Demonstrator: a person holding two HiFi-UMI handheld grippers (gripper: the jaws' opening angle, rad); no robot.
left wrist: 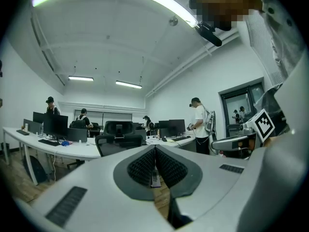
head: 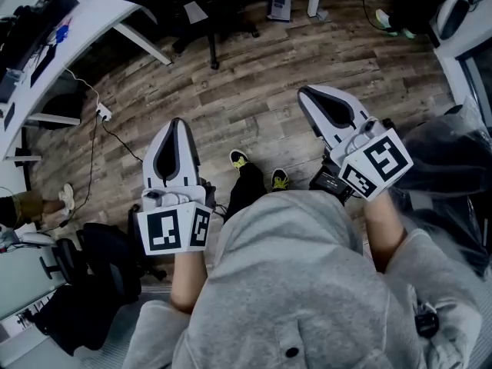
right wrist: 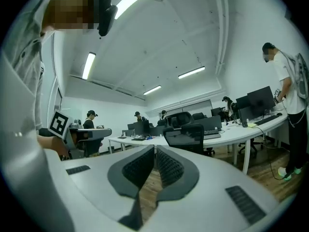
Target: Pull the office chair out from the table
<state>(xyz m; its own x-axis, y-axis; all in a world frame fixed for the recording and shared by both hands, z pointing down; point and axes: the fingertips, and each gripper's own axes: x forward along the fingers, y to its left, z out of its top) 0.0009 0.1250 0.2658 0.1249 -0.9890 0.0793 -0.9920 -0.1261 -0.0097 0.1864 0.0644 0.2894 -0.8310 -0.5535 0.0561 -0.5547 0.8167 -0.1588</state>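
Note:
The black office chair point(head: 201, 8) stands at the top of the head view, tucked against the white table point(head: 92, 15), well ahead of both grippers. In the left gripper view the chair point(left wrist: 119, 140) is straight ahead at the table point(left wrist: 72, 150). The right gripper view shows it point(right wrist: 187, 136) a little right of centre. My left gripper point(head: 177, 123) is held level over the wooden floor, jaws shut on nothing. My right gripper point(head: 305, 93) is beside it, a bit further forward, also shut and empty. Neither touches the chair.
A cable and power strip point(head: 102, 114) lie on the floor at the left. Another dark chair point(head: 88, 271) stands close at my lower left, and dark gear point(head: 453, 164) at my right. Monitors point(left wrist: 52, 124) stand on the desks, and a person point(left wrist: 199, 124) stands at the right.

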